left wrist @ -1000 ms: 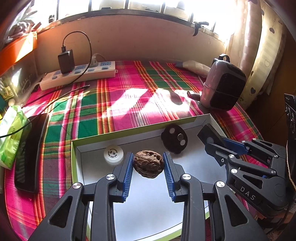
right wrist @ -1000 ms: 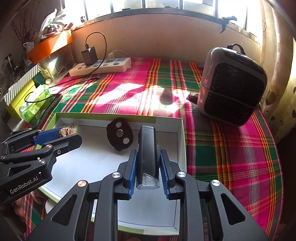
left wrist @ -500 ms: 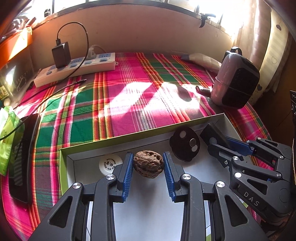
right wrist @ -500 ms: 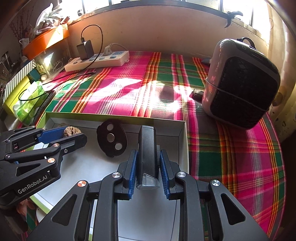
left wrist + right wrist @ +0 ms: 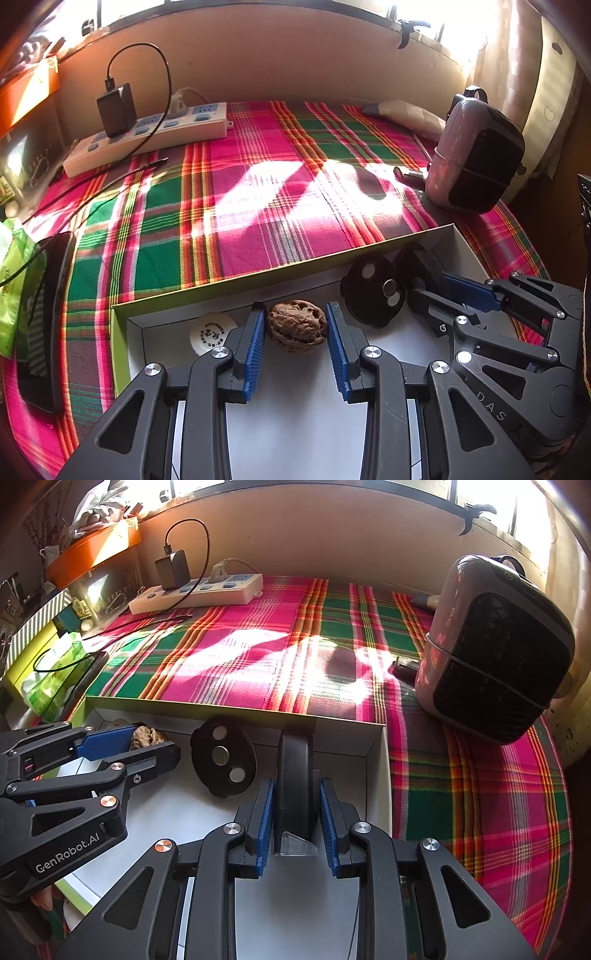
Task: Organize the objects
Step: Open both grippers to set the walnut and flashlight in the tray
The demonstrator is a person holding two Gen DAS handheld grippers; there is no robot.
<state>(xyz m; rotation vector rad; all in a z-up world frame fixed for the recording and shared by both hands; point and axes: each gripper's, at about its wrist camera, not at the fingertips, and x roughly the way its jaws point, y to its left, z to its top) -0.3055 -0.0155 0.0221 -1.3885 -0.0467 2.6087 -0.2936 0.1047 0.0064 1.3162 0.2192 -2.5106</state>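
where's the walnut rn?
Left wrist view: walnut sits between the left gripper pads, over the white tray, white cap on its left, black disc on its right.

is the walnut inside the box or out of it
Inside: the walnut sits between the left claw pads, over the box's white floor, within its walls.

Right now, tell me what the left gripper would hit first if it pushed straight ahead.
The left gripper, shut on the walnut, points at the far wall of the box. The walnut would likely meet that wall first; the white cap sits just left of the line. Depth is uncertain.
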